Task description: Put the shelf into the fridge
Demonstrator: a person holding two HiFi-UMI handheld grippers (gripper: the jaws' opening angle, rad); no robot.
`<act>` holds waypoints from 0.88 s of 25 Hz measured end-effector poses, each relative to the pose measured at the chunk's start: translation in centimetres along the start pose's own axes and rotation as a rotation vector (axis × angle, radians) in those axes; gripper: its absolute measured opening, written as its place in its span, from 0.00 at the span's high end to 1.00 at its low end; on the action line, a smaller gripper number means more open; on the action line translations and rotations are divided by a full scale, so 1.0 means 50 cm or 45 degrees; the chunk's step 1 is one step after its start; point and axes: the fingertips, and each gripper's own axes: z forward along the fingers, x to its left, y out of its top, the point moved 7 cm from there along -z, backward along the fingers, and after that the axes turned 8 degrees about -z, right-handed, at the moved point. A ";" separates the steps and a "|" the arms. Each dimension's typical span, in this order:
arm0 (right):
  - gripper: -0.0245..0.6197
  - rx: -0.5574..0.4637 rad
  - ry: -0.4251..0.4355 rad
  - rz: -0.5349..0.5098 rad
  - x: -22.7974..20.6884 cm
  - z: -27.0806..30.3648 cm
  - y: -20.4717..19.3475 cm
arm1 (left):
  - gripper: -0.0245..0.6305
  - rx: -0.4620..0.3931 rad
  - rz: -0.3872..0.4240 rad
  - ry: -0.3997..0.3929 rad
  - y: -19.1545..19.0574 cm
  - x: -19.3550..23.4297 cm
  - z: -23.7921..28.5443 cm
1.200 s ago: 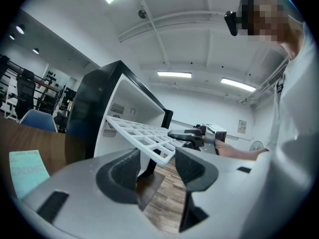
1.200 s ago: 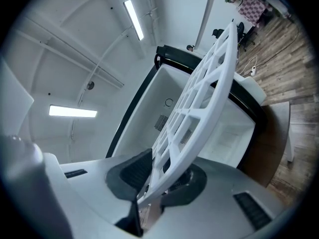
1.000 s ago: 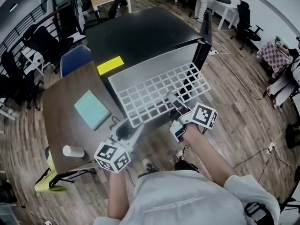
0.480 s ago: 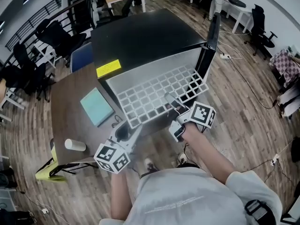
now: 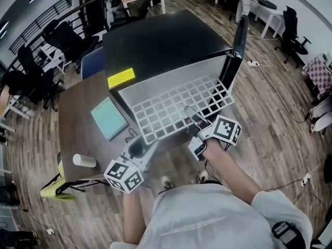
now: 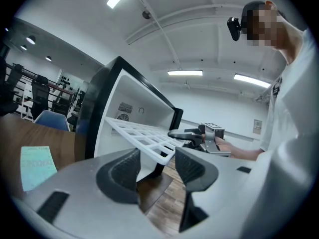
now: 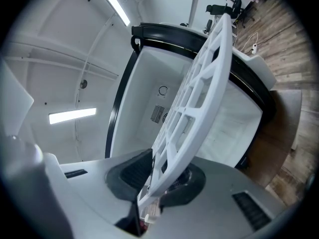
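At fridge mouth | shelf unmoved | right gripper still clamped

- Pale grey short-sleeved T-shirt, with a faint line of print across it.
- Small black camera worn at the head.
- Left gripper and right gripper: smooth grey shells with black ribbed pads.
- Each gripper carries a cube: left cube and right cube, both with black-and-white square markers.
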 end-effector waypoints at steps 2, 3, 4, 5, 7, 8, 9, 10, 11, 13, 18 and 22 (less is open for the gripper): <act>0.86 -0.001 -0.006 0.007 -0.001 -0.003 -0.001 | 0.63 0.008 -0.005 -0.001 -0.003 0.003 0.001; 0.86 -0.001 -0.007 0.012 -0.003 -0.004 -0.002 | 0.63 0.012 -0.004 -0.001 -0.004 0.003 0.002; 0.86 -0.001 -0.006 0.015 -0.004 -0.005 -0.002 | 0.63 0.015 -0.003 0.000 -0.005 0.002 0.002; 0.86 0.000 -0.006 0.012 -0.004 -0.006 -0.002 | 0.63 0.016 -0.003 -0.001 -0.006 0.001 0.002; 0.86 -0.001 -0.008 0.002 -0.002 -0.008 -0.002 | 0.63 0.012 -0.006 -0.007 -0.006 0.001 0.001; 0.86 -0.003 -0.008 0.000 0.001 -0.009 -0.002 | 0.63 0.011 -0.006 -0.009 -0.005 0.001 0.000; 0.86 -0.005 -0.007 -0.004 0.003 -0.009 -0.001 | 0.63 0.012 -0.005 -0.011 -0.004 0.001 0.000; 0.86 -0.008 -0.007 -0.006 0.005 -0.010 0.000 | 0.63 0.012 -0.005 -0.013 -0.002 0.001 -0.001; 0.86 -0.007 -0.009 0.001 0.004 -0.010 0.000 | 0.63 0.011 -0.004 -0.013 0.000 0.000 -0.001; 0.86 -0.002 -0.015 0.024 0.001 -0.007 0.000 | 0.63 0.014 0.003 -0.006 0.003 0.001 -0.003; 0.86 -0.009 -0.039 -0.013 0.009 -0.010 0.004 | 0.63 0.001 -0.003 -0.019 0.013 -0.001 -0.003; 0.86 -0.006 -0.020 -0.020 0.015 -0.006 0.006 | 0.63 0.000 -0.027 -0.016 0.012 0.001 -0.001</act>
